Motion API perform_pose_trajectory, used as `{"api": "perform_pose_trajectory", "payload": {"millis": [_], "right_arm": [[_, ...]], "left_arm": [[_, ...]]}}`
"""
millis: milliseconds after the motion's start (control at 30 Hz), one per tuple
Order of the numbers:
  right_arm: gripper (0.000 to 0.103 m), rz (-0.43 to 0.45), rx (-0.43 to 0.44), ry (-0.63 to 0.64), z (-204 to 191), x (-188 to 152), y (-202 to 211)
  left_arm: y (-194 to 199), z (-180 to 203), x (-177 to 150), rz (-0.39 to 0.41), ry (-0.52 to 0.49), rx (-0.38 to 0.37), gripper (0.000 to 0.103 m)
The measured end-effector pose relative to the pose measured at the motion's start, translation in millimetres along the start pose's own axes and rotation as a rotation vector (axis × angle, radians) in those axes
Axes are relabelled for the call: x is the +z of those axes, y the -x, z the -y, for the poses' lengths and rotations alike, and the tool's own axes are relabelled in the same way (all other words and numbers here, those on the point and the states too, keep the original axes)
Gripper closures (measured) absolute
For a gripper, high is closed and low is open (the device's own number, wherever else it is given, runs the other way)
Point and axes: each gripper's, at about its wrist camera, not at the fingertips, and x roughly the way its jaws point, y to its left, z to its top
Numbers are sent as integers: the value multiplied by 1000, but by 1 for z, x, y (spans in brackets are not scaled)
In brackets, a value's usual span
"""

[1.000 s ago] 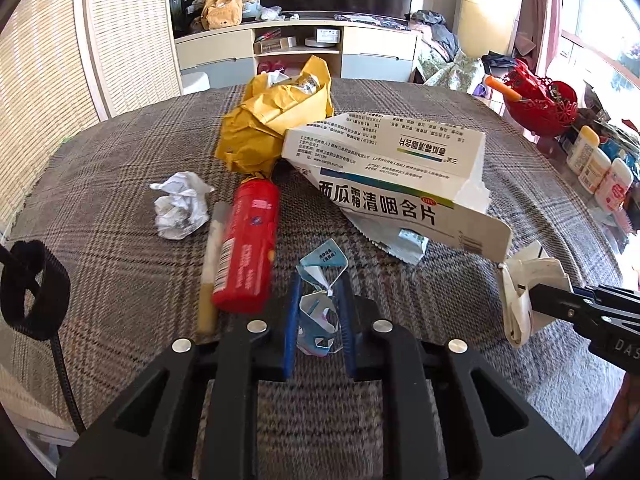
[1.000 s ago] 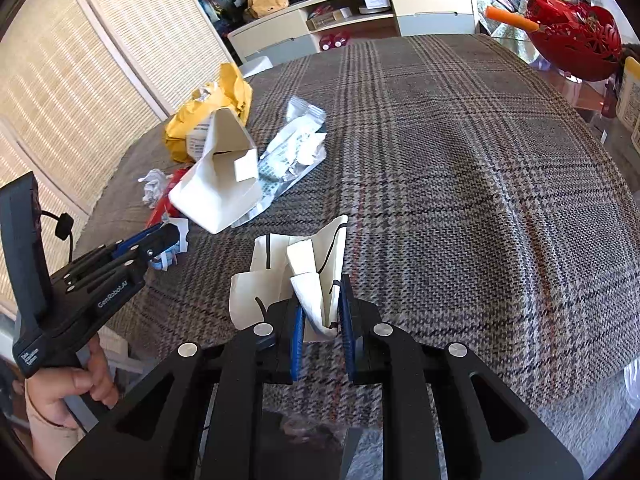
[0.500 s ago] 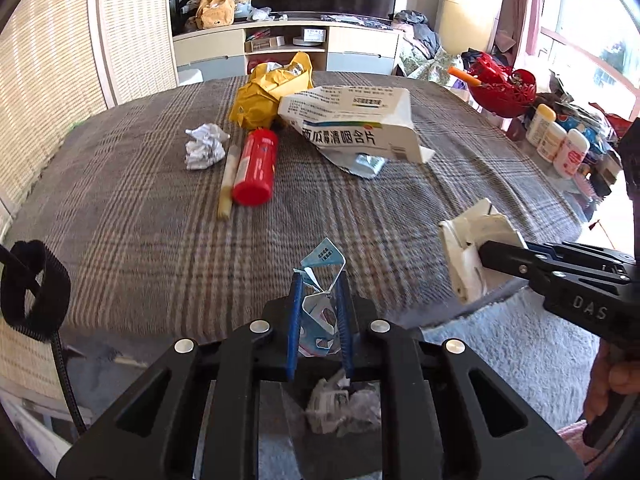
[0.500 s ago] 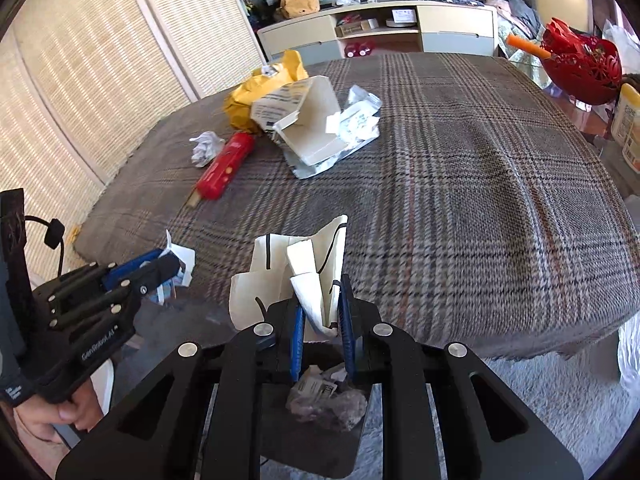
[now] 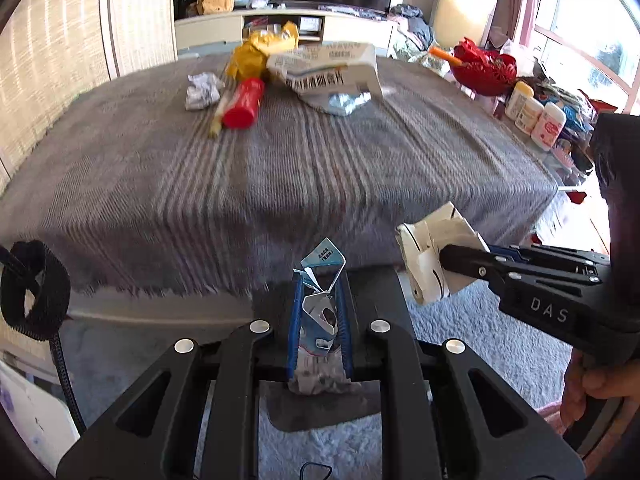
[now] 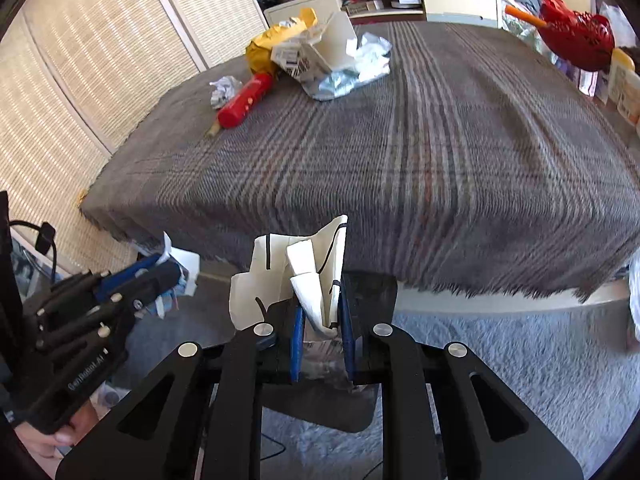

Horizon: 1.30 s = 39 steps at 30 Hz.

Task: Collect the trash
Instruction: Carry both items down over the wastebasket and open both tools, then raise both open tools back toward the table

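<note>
Nearest, the left tool (image 5: 319, 320) is pinching a torn blue-and-white wrapper (image 5: 320, 300) between its nearly closed blue fingers; small print on its top flap is too tiny to read. Beside it to the right, the right tool (image 6: 322, 320), marked "DAS" on its body in the left view, is gripping a crumpled white paper carton (image 6: 304, 276) tightly. Both are hanging over a dark bin (image 6: 320, 404) on the pale carpet, with crumpled scraps lying inside it, half hidden behind the fingers. The left tool's body is reading "GenRobot.AI" in the right view. Beyond, the plaid-covered counter (image 6: 400, 160) is carrying more trash at its far left: a red tube (image 6: 244, 101), a white paper ball (image 6: 222, 90), a yellow bag (image 6: 272, 42) and a torn white medicine box (image 5: 324, 70) printed with Chinese characters, blurred. A silver foil pack (image 6: 348, 74) is lying partly under the box.
</note>
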Motion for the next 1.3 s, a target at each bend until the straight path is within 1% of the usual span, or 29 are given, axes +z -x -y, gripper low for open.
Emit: {"api": "perform_pose_trajectory", "payload": {"millis": [100, 300, 400, 533, 600, 700, 767, 800, 867, 933, 1000, 1067, 1100, 1133, 1167, 1200, 1233, 1267, 1300], "right_arm": [[86, -17, 1, -14, 1, -8, -5], [86, -106, -2, -75, 12, -25, -34], [86, -129, -2, -85, 13, -31, -42], [86, -143, -4, -83, 10, -32, -47], [83, -151, 1, -84, 7, -31, -49], [83, -154, -2, -83, 5, -31, -50], [82, -152, -6, -84, 5, -30, -50], [82, -152, -5, -86, 5, -30, -51], [79, -153, -3, -93, 6, -29, -52], [67, -144, -8, -97, 8, -28, -50], [59, -133, -8, -97, 8, -26, -47], [55, -117, -13, -93, 8, -24, -42], [48, -106, -18, -91, 8, -22, -39], [39, -96, -20, -92, 8, -20, -36], [34, -87, -20, -91, 8, -19, -33], [25, -69, -15, -90, 6, -16, -27], [18, -56, -11, -88, 6, -14, -23], [16, -40, -6, -84, 5, -11, -18], [11, -29, -1, -79, 3, -7, -13]], "left_arm": [[-13, 2, -16, -48, 6, -18, 88], [-36, -8, -41, -136, 45, -50, 88], [-45, -14, -51, -171, 63, -61, 88], [-51, -18, -58, -193, 76, -79, 87], [-52, -18, -58, -195, 72, -85, 83], [-50, -14, -56, -187, 56, -79, 77], [-48, -13, -55, -180, 48, -76, 70], [-47, -13, -55, -178, 46, -73, 69], [-45, -13, -54, -173, 42, -65, 62], [-43, -13, -52, -167, 36, -52, 60], [-41, -14, -52, -162, 31, -41, 58], [-39, -15, -50, -157, 30, -37, 54], [-38, -16, -49, -153, 31, -34, 51], [-35, -17, -48, -144, 33, -31, 47], [-33, -17, -46, -136, 36, -29, 42], [-29, -19, -44, -124, 40, -26, 39], [-25, -20, -41, -114, 44, -24, 34], [-22, -21, -38, -103, 48, -25, 29], [-17, -22, -34, -90, 53, -26, 27]]}}
